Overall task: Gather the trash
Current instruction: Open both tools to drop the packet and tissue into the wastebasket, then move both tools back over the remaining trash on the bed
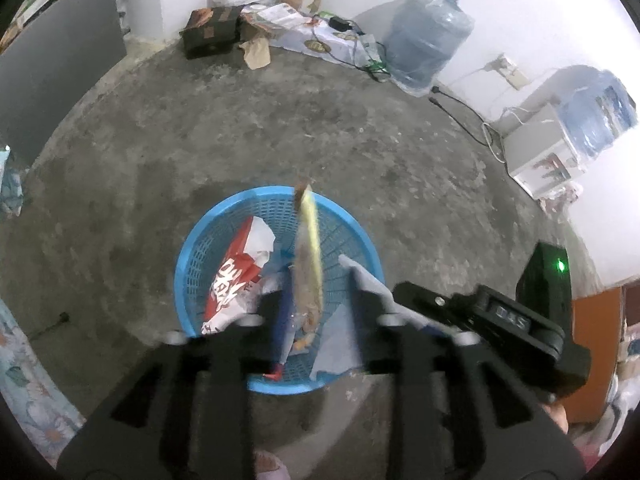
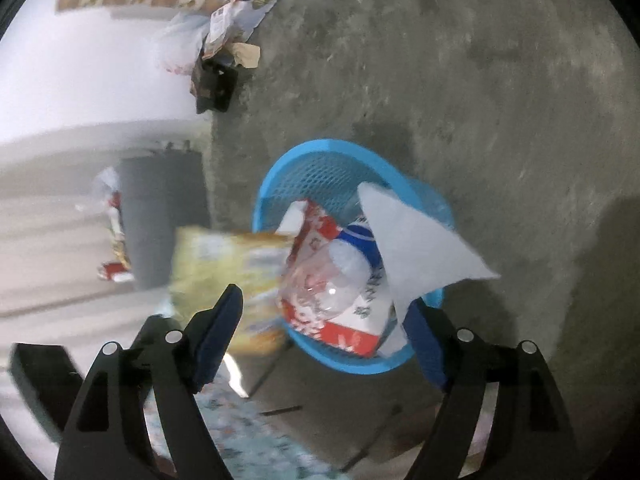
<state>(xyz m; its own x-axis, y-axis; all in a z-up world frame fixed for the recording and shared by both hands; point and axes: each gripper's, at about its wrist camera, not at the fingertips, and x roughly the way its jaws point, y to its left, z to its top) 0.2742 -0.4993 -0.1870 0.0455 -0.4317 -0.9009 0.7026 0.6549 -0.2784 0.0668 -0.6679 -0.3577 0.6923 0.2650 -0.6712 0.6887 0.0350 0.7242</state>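
Basket: a blue mesh basket is sitting on the grey concrete floor, lower centre of the left wrist view; in the right wrist view its rim is showing at centre.
Left gripper: the left gripper is hanging directly over the basket, jaws standing partly apart, pads not pressing on anything.
Yellow wrapper: a yellow snack wrapper, seen edge-on and blurred, is lying between the left fingers and reaching past their tips over the basket's far rim; it looks loose, in the air. In the right wrist view it is showing flat, left of the basket, just beyond the left-hand finger.
Right gripper: the right gripper is pointing at the basket's near rim, jaws spread wide, nothing clamped.
White sheet: a white sheet of paper is standing out of the basket, its lower end just beside the right-hand fingertip; whether they are touching cannot be told.
Basket contents: a red-and-white bag is lying inside, left half; a clear plastic bottle is resting on it in the right wrist view.
Surroundings: a large water jug is standing at upper right, by the wall.
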